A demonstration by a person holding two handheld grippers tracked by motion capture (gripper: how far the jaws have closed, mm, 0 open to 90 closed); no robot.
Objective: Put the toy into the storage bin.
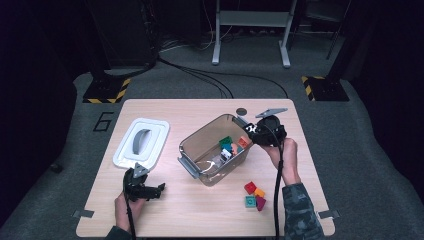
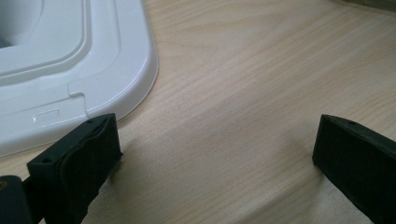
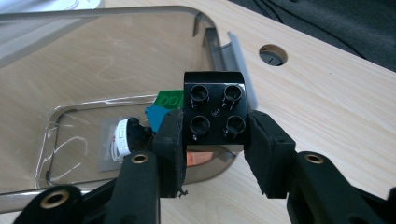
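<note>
My right gripper (image 3: 212,135) is shut on a black four-stud brick (image 3: 215,109), held over the near corner of a clear plastic bin (image 3: 140,14). From above, this gripper (image 1: 250,131) hangs at the bin's (image 1: 192,145) right end. Inside the bin lie a green brick (image 3: 169,99), a teal one (image 3: 156,115) and a white and black piece (image 3: 123,137). My left gripper (image 2: 217,140) is open over bare wood, with nothing between its jaws, close to a white lid (image 2: 116,56). In the high view it (image 1: 161,190) rests near the table's front left.
The white lid (image 1: 122,155) lies flat at the left of the wooden table (image 1: 200,215). Several loose bricks (image 1: 255,195) sit in a cluster at the front right. A round hole (image 1: 241,111) marks the table's far edge behind the bin.
</note>
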